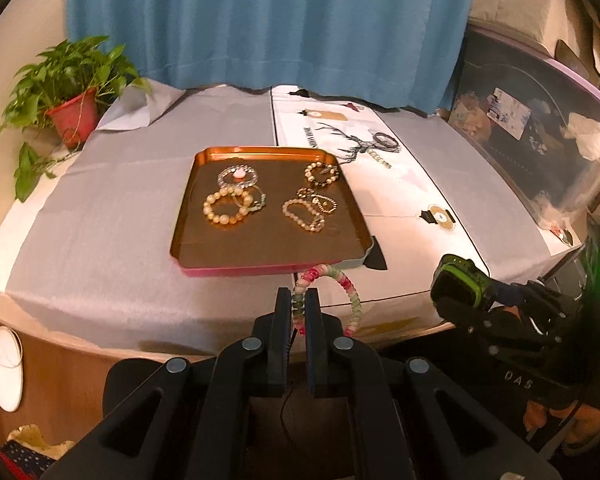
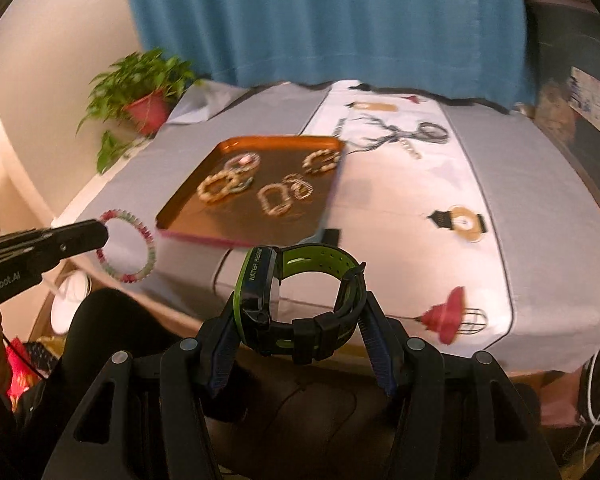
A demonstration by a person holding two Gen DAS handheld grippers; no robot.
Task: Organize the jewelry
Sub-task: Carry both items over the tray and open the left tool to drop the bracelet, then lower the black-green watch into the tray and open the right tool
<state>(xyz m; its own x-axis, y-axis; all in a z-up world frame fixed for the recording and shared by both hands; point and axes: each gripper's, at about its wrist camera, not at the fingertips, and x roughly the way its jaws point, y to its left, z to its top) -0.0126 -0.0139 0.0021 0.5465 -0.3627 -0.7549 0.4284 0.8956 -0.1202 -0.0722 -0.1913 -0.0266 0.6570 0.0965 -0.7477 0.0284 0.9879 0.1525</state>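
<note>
Copper tray (image 1: 188, 216) is your drop-off: your left gripper (image 1: 299, 300) clamps the pink-green bead bracelet (image 1: 352, 300), your right gripper (image 2: 300, 312) grips the green-black watch (image 2: 300, 280), both short of it, so carry them over and release.

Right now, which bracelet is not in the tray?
The pink-and-green bracelet, pinched in the left claw short of the tray; the others lie inside it.

The beaded bracelet (image 1: 342, 292) is pink, pale green and white, and the watch (image 2: 300, 300) is black with lime-green trim. The tray (image 1: 268, 258) is copper-orange inside with a pink edge, holding cream and gold bead bracelets (image 1: 226, 208). A blue curtain (image 1: 260, 20) hangs behind a grey tablecloth (image 1: 120, 220) with a white deer-print panel.
</note>
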